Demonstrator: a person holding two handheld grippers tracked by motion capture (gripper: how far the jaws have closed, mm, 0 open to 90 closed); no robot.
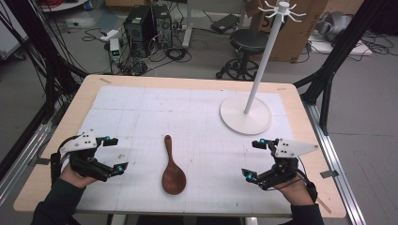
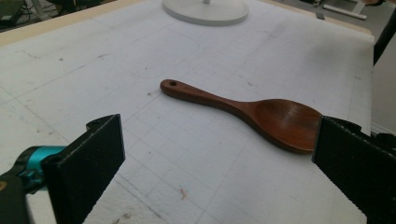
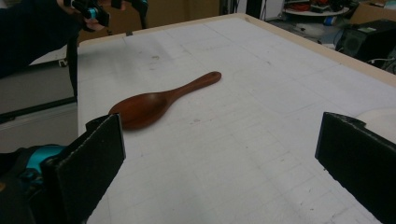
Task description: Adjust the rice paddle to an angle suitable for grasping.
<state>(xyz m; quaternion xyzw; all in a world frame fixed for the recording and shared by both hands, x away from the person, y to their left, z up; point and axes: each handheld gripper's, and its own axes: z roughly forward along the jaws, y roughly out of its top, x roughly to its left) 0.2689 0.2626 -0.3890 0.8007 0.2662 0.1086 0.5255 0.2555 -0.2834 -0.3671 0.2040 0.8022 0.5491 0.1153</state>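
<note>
A dark brown wooden spoon lies flat on the white mat, bowl toward the near edge, handle pointing away; it has a hole at the handle's end. My left gripper rests at the mat's left side, open, nothing between its jaws. In the left gripper view the spoon lies ahead, a little to the right. My right gripper stands open at the mat's right side, holding nothing. The right gripper view has the spoon ahead to its left, and the other hand's gripper far off at the top left.
A white hook stand with a round base and a tall pole stands at the back right of the wooden table. Its base shows at the top of the left gripper view. Computers, cables and a stool are on the floor beyond.
</note>
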